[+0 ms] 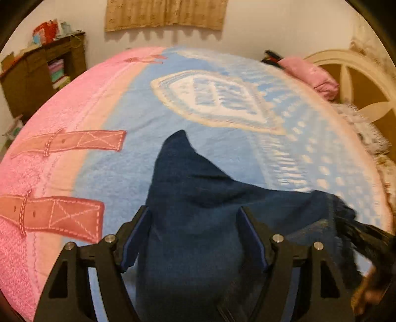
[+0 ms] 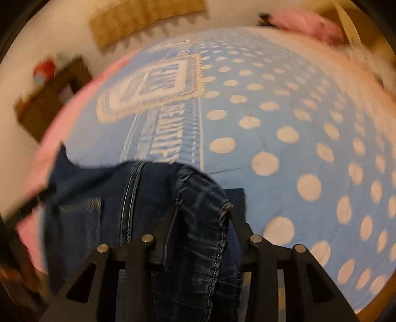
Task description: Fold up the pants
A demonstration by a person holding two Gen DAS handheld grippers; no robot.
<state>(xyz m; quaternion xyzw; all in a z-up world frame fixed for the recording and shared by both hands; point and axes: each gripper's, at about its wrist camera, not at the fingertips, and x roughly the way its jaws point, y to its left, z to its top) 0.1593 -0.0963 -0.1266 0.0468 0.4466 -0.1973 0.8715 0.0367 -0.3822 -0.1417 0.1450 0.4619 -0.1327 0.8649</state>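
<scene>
Dark blue denim pants hang over the bed's blue and pink blanket. My left gripper has its jaws wide apart with a thick bunch of the denim between them; a pointed fold rises ahead of it. In the right wrist view the pants show a seam and a stitched hem. My right gripper is shut on the hem bunch and holds it above the blanket. The other gripper shows as a dark blur at the right edge of the left wrist view.
A brown shelf unit with boxes stands at the far left by the wall. A pink pillow and a cream headboard are at the far right. A tan curtain hangs on the wall.
</scene>
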